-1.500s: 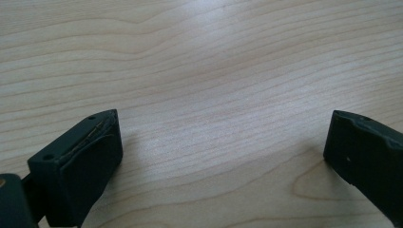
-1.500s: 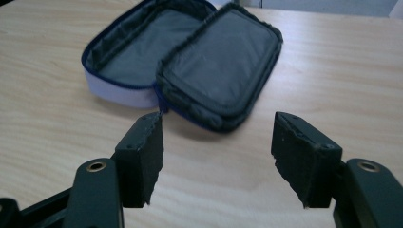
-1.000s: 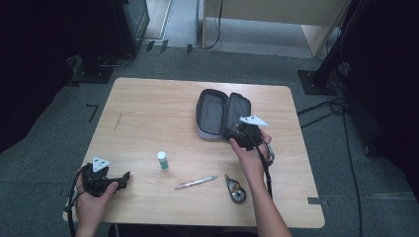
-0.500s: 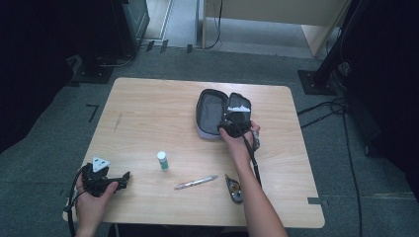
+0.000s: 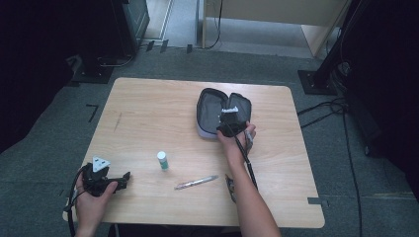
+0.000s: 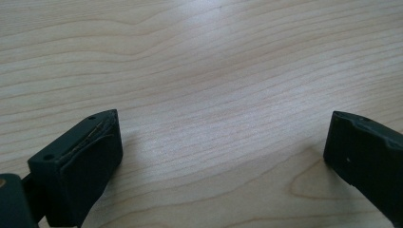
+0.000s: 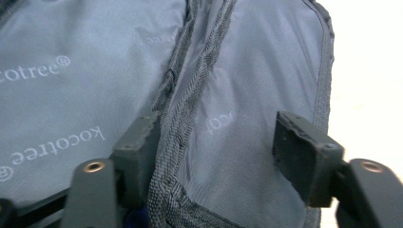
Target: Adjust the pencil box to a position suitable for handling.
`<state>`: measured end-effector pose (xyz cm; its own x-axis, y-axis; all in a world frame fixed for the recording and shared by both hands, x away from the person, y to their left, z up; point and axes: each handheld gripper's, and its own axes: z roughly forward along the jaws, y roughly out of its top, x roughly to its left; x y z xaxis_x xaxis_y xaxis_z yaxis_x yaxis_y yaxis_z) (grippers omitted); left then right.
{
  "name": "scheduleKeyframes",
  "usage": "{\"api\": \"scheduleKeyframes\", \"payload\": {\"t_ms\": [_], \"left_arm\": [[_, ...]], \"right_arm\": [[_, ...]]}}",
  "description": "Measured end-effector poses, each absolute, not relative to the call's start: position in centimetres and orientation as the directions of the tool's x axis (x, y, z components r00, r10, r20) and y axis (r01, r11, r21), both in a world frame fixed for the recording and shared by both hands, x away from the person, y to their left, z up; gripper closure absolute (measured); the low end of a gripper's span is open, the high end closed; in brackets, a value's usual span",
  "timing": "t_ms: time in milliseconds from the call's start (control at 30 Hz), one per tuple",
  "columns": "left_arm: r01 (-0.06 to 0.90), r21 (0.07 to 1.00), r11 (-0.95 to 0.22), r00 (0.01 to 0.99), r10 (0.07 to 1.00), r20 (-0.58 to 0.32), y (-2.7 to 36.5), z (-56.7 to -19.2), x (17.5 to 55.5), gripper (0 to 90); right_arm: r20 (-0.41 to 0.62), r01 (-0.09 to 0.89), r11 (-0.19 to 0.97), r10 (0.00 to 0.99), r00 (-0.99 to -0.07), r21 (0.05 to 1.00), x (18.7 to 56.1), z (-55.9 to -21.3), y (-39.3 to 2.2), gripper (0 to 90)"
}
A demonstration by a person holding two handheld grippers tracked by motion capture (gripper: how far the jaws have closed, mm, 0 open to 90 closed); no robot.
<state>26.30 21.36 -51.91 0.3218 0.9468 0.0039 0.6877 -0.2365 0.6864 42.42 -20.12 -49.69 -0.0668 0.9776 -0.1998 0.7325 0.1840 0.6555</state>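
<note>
High view looks down over the whole bench (image 5: 148, 108); the right gripper view sits close inside the pouch (image 7: 247, 71) on it.

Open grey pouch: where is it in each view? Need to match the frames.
High view: pouch lies open at the table's upper middle, right tongs over its right half.
Left gripper view: pouch absent; bare tabletop between wide-open jaws.
Right gripper view: grey lining spans the frame, mesh divider rising between the jaws.
Shared landmark: the pale wood tabletop.
</note>
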Motion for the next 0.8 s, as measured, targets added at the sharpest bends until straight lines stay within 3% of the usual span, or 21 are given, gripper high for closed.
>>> {"api": "scheduleKeyframes", "payload": {"t_ms": [100,167,267,500,800], "left_arm": [[0.69,0.688,-0.226,0.322,0.947,-0.012,21.6,-51.8,26.3,0.0],[0.69,0.692,-0.213,0.318,0.948,-0.025,21.7,-51.8,26.3,0.0],[0.689,0.697,-0.202,0.314,0.949,-0.036,21.8,-51.8,26.3,0.0],[0.692,0.696,-0.191,0.311,0.949,-0.049,22.0,-51.8,26.4,0.0],[0.696,0.704,-0.139,0.315,0.941,-0.125,22.9,-50.9,26.9,0.0]], "right_arm": [[-0.27,0.716,0.239,0.96,-0.073,0.656,42.2,-49.8,-19.6,53.8],[-0.306,0.697,0.265,0.949,-0.069,0.666,42.1,-49.6,-19.6,67.2],[-0.384,0.666,0.346,0.918,-0.096,0.661,41.9,-49.2,-19.6,76.4],[-0.443,0.592,0.444,0.882,-0.159,0.673,41.3,-48.3,-20.2,80.4],[-0.43,0.491,0.519,0.855,-0.29,0.7,40.4,-46.8,-20.9,81.2]]}}
